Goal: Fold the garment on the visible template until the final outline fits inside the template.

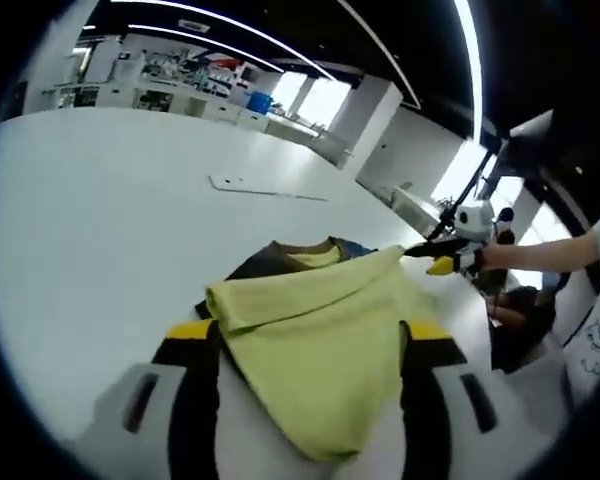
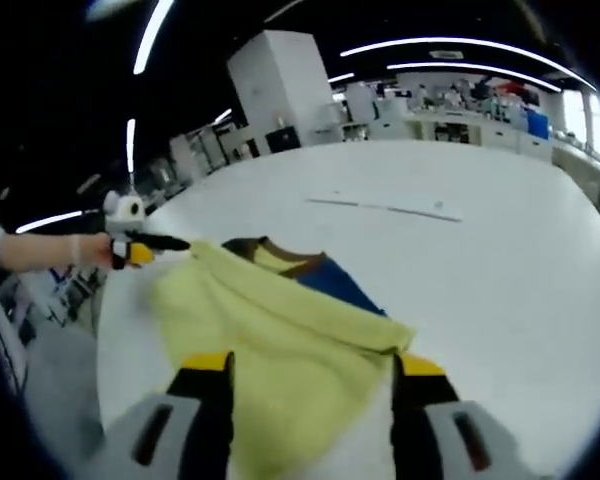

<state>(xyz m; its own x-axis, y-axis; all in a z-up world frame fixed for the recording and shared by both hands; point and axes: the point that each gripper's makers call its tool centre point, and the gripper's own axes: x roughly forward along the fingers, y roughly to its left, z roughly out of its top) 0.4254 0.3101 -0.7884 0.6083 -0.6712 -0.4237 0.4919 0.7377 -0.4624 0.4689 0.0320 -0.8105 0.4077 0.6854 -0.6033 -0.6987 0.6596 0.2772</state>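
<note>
Garment [image 1: 315, 350] lies on the white table [image 1: 100, 220], yellow side up with a blue and brown collar area showing at the far end. I've got both hem corners pinched: left gripper [image 1: 310, 440] clamped on the cloth between its jaws, right gripper [image 2: 310, 430] likewise, each seen gripping a corner in the other's view. I'd call it mid-fold, the lifted edge being carried over toward the collar. Left to do: lay it down, probably more folds. Can't make out a template outline; faint marks [image 2: 385, 207] on the table beyond, can't tell what. Lab benches [image 1: 170, 85] far off, nothing blocking.
</note>
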